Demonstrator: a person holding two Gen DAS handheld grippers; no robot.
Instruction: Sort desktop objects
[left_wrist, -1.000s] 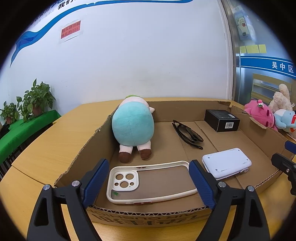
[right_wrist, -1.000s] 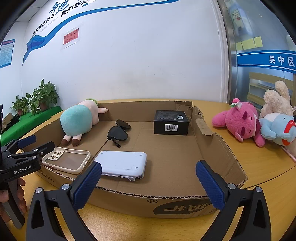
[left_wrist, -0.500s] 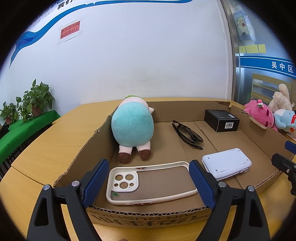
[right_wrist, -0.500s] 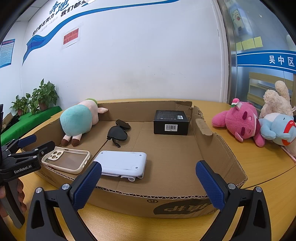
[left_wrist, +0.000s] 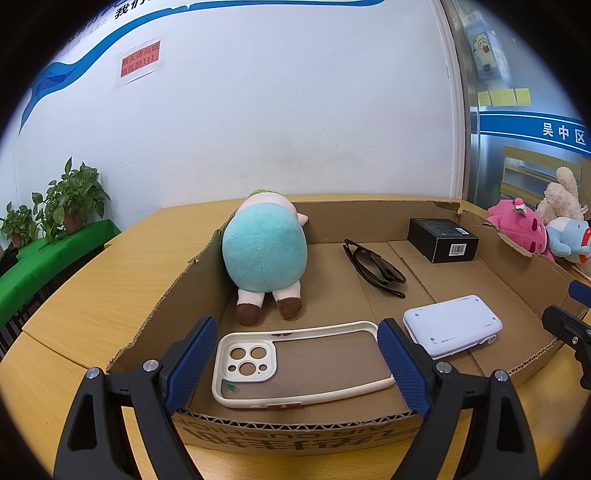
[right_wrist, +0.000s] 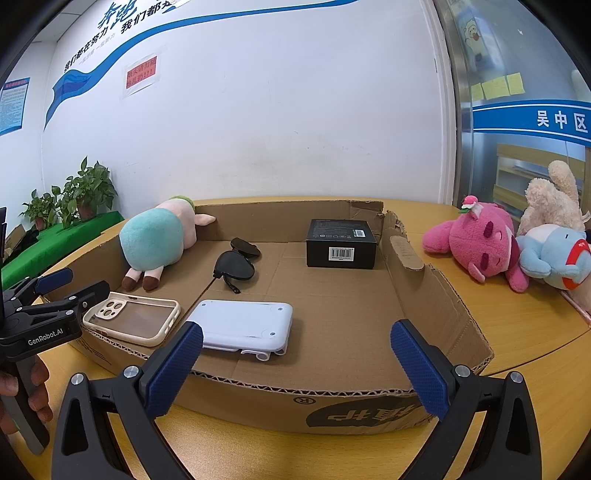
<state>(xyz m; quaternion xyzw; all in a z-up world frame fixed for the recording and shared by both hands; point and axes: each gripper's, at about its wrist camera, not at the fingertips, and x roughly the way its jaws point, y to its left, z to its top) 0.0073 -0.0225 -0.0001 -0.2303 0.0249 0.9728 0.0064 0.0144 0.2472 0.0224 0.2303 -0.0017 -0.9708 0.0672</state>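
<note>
A shallow cardboard box (left_wrist: 295, 428) (right_wrist: 436, 295) lies on the wooden table. It holds a teal plush (left_wrist: 264, 254) (right_wrist: 155, 240), black sunglasses (left_wrist: 373, 267) (right_wrist: 236, 264), a black carton (left_wrist: 443, 240) (right_wrist: 341, 243), a white flat device (left_wrist: 452, 326) (right_wrist: 243, 325) and a cream phone case (left_wrist: 295, 363) (right_wrist: 133, 317). My left gripper (left_wrist: 295, 365) (right_wrist: 70, 284) hovers open at the box's near edge, with the phone case lying beyond and between its blue pads, untouched. Open and holding nothing, my right gripper (right_wrist: 295, 365) sits before the front wall.
Pink (right_wrist: 476, 240), cream (right_wrist: 550, 199) and blue (right_wrist: 554, 254) plush toys lie on the table right of the box. Potted plants (right_wrist: 77, 195) stand on a green surface at the far left. A white wall rises behind. A hand (right_wrist: 22, 387) grips the left gripper's handle.
</note>
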